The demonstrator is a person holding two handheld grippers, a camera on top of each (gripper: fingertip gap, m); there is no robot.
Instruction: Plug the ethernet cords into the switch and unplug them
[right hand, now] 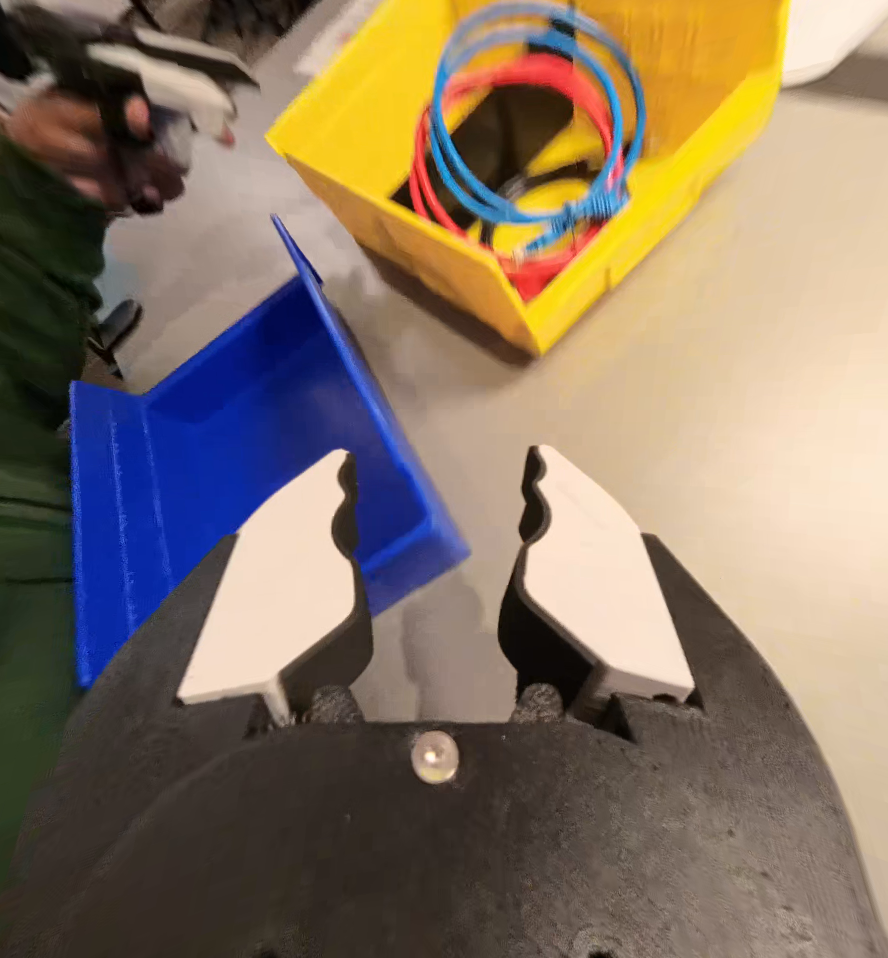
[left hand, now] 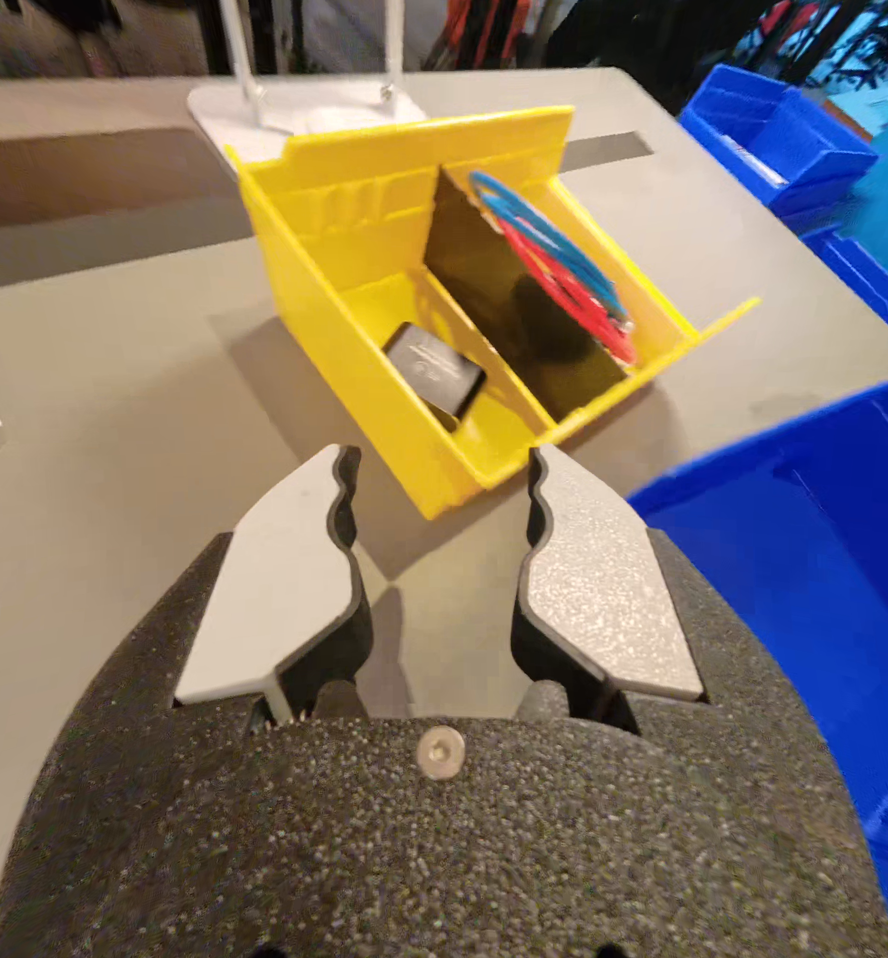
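A yellow bin (left hand: pixel 359 342) stands on the grey table, split by a dark divider (left hand: pixel 509 290). Its left compartment holds a small black switch (left hand: pixel 434 365). Its right compartment holds coiled blue cords (left hand: pixel 551 233) and red cords (left hand: pixel 566 290). My left gripper (left hand: pixel 442 461) is open and empty, just short of the bin's near corner. In the right wrist view the yellow bin (right hand: pixel 431 259) lies ahead with the blue cords (right hand: pixel 623 129) and red cords (right hand: pixel 535 280) in it. My right gripper (right hand: pixel 437 466) is open and empty above the table. The left gripper (right hand: pixel 172 78) shows far left, held by a hand.
A blue bin (left hand: pixel 794 570) stands at my left gripper's right; it shows in the right wrist view (right hand: pixel 224 440) beside my right gripper's left finger. More blue bins (left hand: pixel 773 140) stand at the far right. A white stand base (left hand: pixel 297 114) sits behind the yellow bin. A green sleeve (right hand: pixel 17 363) is at left. The grippers' ends are close to 40 cm from one another.
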